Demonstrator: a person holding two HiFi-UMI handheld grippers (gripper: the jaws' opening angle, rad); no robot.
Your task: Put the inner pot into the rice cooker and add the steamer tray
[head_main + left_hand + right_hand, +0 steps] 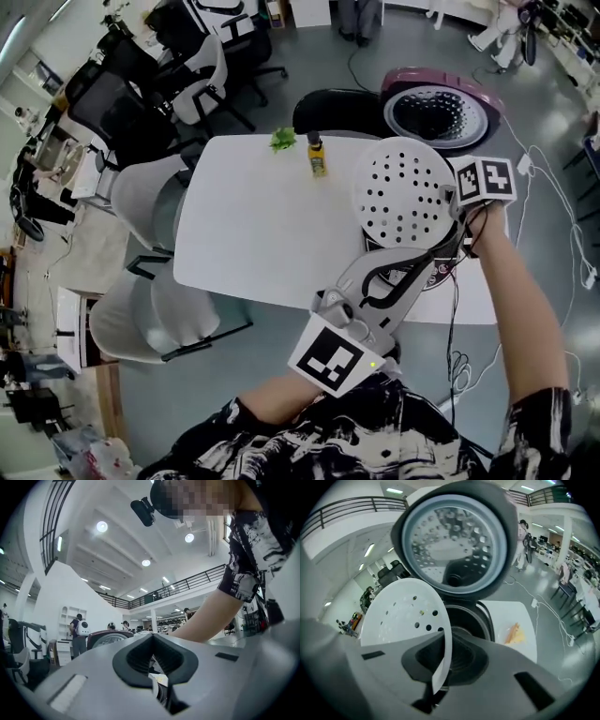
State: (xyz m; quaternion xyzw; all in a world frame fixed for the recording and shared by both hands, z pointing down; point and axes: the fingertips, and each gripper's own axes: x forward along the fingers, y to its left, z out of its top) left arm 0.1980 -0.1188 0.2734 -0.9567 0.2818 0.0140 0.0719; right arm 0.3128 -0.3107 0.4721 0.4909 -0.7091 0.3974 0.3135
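In the head view my right gripper [457, 211] is shut on the rim of the white perforated steamer tray [403, 192], which hangs tilted above the table's right end. The rice cooker stands below it with its maroon lid [436, 112] open; most of its body [433, 277] is hidden. The right gripper view shows the steamer tray [405, 613] edge-on between my right gripper's [445, 639] pads, just above the cooker's dark round opening [471, 620] and in front of the raised lid [454, 545]. My left gripper [422, 267] lies beside the cooker body, shut [152, 639], with nothing plainly held.
A yellow bottle [318, 157] and a green item [283, 140] stand at the far edge of the white table [253, 234]. An orange scrap [513, 633] lies right of the cooker. Grey chairs [141, 202] crowd the left side; cables [553, 197] trail on the floor at right.
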